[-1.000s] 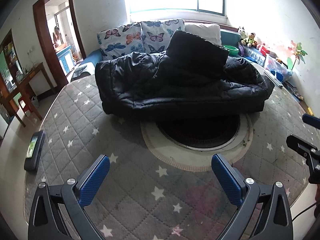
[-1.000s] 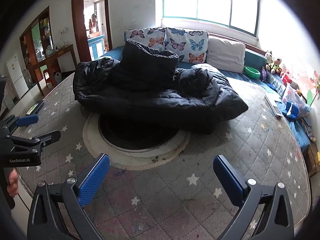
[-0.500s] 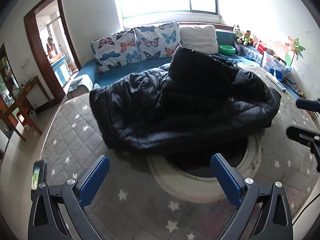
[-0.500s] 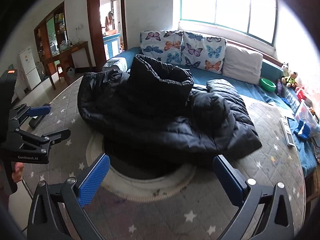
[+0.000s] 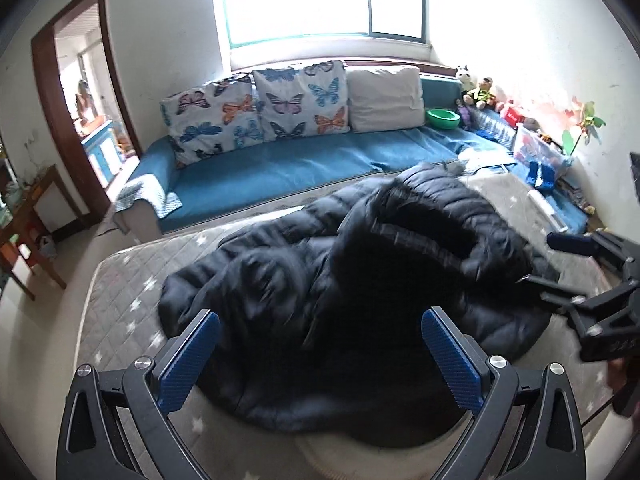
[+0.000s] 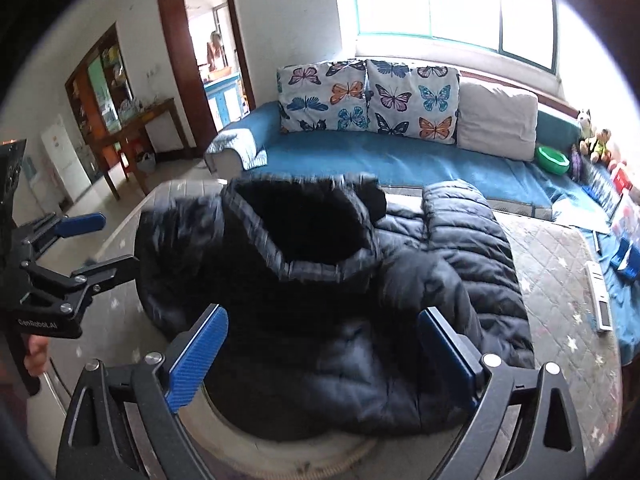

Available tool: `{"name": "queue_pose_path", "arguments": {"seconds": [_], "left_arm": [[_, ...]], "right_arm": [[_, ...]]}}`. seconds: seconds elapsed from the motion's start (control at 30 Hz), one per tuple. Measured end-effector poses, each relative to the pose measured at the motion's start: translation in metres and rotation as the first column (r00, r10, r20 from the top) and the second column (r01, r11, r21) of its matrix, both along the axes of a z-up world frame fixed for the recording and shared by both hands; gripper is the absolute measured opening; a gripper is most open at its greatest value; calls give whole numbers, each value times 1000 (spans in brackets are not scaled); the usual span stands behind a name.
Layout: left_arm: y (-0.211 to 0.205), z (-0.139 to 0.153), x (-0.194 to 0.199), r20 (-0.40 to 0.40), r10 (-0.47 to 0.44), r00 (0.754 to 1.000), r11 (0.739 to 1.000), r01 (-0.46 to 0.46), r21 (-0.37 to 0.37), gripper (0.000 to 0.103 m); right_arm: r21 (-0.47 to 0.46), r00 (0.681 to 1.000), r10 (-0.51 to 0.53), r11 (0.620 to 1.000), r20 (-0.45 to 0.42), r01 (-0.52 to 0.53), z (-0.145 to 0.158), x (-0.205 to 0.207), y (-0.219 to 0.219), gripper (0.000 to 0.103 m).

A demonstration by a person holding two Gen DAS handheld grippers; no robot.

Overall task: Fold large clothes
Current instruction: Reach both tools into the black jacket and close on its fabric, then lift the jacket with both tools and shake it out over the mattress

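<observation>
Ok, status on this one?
Left tongs open, right tongs open, both empty. Black puffer jacket heaped unfolded on star-quilted mat. Nothing in the way.

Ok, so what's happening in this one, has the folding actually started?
Not yet. A person holds two grippers over a black puffer jacket lying crumpled, hood up, on a grey star-patterned quilted mat in front of a blue sofa. The left gripper and right gripper are both open and empty, poised just above the jacket's near edge. Nothing is gripped; the jacket is unfolded.
</observation>
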State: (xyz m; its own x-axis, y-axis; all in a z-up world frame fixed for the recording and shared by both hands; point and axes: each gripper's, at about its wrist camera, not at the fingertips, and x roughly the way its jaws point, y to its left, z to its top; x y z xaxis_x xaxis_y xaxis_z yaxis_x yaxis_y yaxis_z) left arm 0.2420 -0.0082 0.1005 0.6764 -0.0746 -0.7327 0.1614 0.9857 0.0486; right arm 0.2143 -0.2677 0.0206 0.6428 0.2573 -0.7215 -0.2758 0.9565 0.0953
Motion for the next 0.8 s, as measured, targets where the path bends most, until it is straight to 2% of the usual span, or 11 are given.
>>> {"name": "queue_pose_path", "arguments": {"seconds": [0.2, 0.27, 0.37, 0.4, 0.43, 0.47, 0.5, 0.53, 0.57, 0.63, 0.8], "left_arm": [[-15, 3, 56, -37, 6, 999, 1000, -7, -28, 103], [-20, -1, 70, -53, 0, 999, 999, -2, -43, 103], [-26, -13, 89, -97, -19, 995, 999, 15, -42, 87], [-29, -21, 95, -112, -31, 993, 999, 26, -42, 77], [-30, -26, 98, -127, -42, 991, 998, 35, -54, 65], [-30, -31, 100, -142, -58, 988, 996, 47, -79, 57], [-29, -36, 100, -155, -91, 984, 990, 73, -119, 43], [-30, -38, 98, -162, -113, 980, 986, 92, -136, 33], [-31, -40, 94, -161, -123, 979, 986, 103, -130, 31], [-33, -44, 86, -152, -138, 979, 986, 122, -111, 17], [-32, -34, 50, -119, -155, 981, 984, 143, -109, 15]], "right_arm": [[22, 997, -51, 998, -59, 53, -12, 37, -4, 93], [47, 993, -55, 997, -100, 60, -21, 48, -7, 85], [77, 984, -61, 994, -166, 75, -35, 60, -10, 76], [75, 981, -64, 994, -183, 79, -40, 63, -10, 72], [75, 978, -61, 994, -200, 78, -44, 66, -8, 63], [80, 975, -57, 994, -213, 75, -47, 64, -9, 54], [86, 973, -47, 994, -227, 68, -50, 63, -8, 48], [98, 971, -33, 994, -236, 57, -50, 60, -7, 35], [101, 971, -27, 993, -237, 52, -49, 57, -6, 24], [72, 977, -26, 996, -213, 42, -42, 46, -2, 19], [38, 990, 22, 999, -140, -17, -19, 18, 10, 16]]}}
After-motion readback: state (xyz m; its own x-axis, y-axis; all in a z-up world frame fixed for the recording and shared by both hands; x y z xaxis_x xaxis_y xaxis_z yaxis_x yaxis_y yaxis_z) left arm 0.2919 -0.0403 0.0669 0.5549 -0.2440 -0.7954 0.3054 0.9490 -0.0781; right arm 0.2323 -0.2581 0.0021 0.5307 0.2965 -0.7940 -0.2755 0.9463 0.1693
